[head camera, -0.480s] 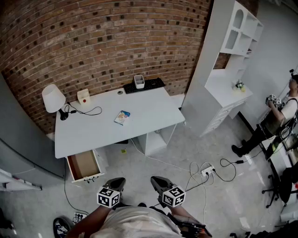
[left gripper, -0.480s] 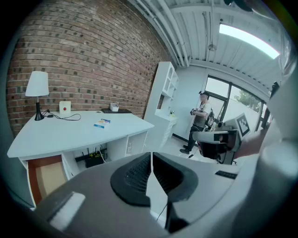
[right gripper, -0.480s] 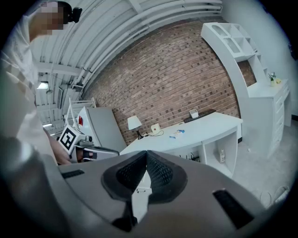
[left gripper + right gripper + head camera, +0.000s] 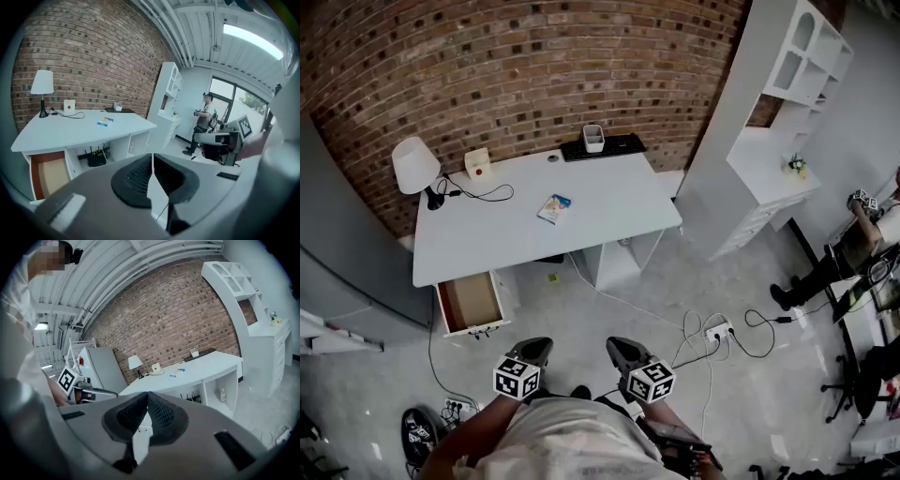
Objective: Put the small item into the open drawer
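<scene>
Keeping jaws shut & empty, left gripper (image 4: 534, 350), right gripper (image 4: 622, 350) barely moved; desk (image 4: 605, 211) w/ small item (image 4: 554, 208) shifted up-frame.

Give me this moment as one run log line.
Stage: away from desk | left hand-held gripper: shut, empty | right hand-held gripper: shut, empty | small item: on desk | drawer: open

Pale off-white top (image 4: 567, 441) on the wearer, and out front the left claw (image 4: 536, 349) and right claw (image 4: 621, 349), both dark grey shells with black ribbed pads (image 4: 138, 177), each carrying a white cube (image 4: 517, 377) of black square markers.
</scene>
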